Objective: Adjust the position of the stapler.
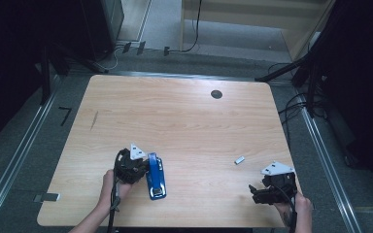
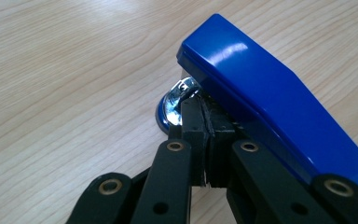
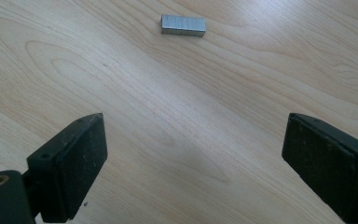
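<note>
Up close, the left hand-held gripper (image 2: pixel 208 122), jaws together, touches the blue stapler (image 2: pixel 270 93).

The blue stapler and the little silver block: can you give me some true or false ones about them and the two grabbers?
1. The blue stapler lies right beside the left gripper. True.
2. The left gripper's jaws stand wide open. False: they are pressed shut, tips at the stapler's metal front.
3. The right gripper is squeezing the block of staples. False: its jaws are open, and the block lies apart, ahead of them.
4. The wooden table has a small dark round hole near its far edge. True.
</note>
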A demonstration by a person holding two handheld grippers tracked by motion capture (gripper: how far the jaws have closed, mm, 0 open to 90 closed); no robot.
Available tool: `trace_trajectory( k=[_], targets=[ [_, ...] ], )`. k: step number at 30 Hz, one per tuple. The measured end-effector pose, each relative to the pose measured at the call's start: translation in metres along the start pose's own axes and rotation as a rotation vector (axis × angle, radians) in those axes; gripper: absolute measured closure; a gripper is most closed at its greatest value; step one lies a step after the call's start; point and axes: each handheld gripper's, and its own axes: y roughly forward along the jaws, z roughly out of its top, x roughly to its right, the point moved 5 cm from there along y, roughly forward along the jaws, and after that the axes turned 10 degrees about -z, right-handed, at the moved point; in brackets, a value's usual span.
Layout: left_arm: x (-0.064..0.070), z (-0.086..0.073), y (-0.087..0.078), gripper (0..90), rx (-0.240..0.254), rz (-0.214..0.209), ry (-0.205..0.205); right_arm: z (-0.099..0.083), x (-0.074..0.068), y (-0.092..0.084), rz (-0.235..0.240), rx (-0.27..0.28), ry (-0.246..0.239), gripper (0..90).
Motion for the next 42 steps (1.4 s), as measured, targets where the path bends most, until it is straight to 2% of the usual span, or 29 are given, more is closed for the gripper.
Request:
trace_trajectory(
  k=[7, 14, 24, 27, 28, 30, 31, 34, 36, 37, 38, 40, 42],
  targets=[
    [0.006, 0.005, 0.006, 90.0, 0.005, -0.005, -0.015, 0.0, -0.001, 0.001, 0.004, -0.005, -0.001, 6.6],
    [0.016, 0.012, 0.014, 90.0, 0.012, -0.05, -0.01, -0.001, -0.001, 0.002, 0.005, -0.006, -0.008, 6.6],
    [0.019, 0.016, 0.018, 87.3, 0.008, -0.013, -0.002, -0.002, -0.002, 0.004, 0.009, -0.009, -0.014, 6.6],
    [0.016, 0.016, 0.017, 79.7, 0.012, 0.012, -0.016, -0.002, -0.002, 0.004, 0.007, -0.011, -0.012, 6.6],
    [0.014, 0.016, 0.016, 70.4, 0.006, 0.025, -0.023, -0.002, -0.002, 0.003, 0.006, -0.011, -0.015, 6.6],
    [0.01, 0.015, 0.015, 59.3, 0.002, 0.048, -0.047, -0.002, -0.002, 0.002, 0.003, -0.008, -0.017, 6.6],
    [0.008, 0.015, 0.014, 59.3, 0.0, 0.065, -0.063, -0.002, -0.002, 0.002, 0.003, -0.008, -0.017, 6.6],
    [0.004, 0.015, 0.012, 44.4, 0.0, 0.108, -0.089, -0.002, -0.002, 0.002, 0.002, -0.009, -0.014, 6.6],
    [0.004, 0.015, 0.01, 39.6, 0.0, 0.119, -0.098, -0.002, -0.002, 0.002, 0.001, -0.007, -0.018, 6.6],
    [0.002, 0.016, 0.007, 35.2, 0.011, 0.143, -0.113, -0.002, -0.002, 0.002, 0.0, -0.009, -0.021, 6.6],
    [0.002, 0.016, 0.007, 33.0, 0.011, 0.143, -0.113, -0.002, -0.002, 0.002, 0.0, -0.008, -0.022, 6.6],
    [-0.001, 0.017, 0.003, 30.3, 0.024, 0.172, -0.128, -0.001, -0.002, 0.002, -0.001, -0.006, -0.024, 6.6],
    [-0.002, 0.018, 0.0, 25.6, 0.043, 0.177, -0.151, -0.001, -0.002, 0.002, -0.001, -0.008, -0.029, 6.6]
  ],
)
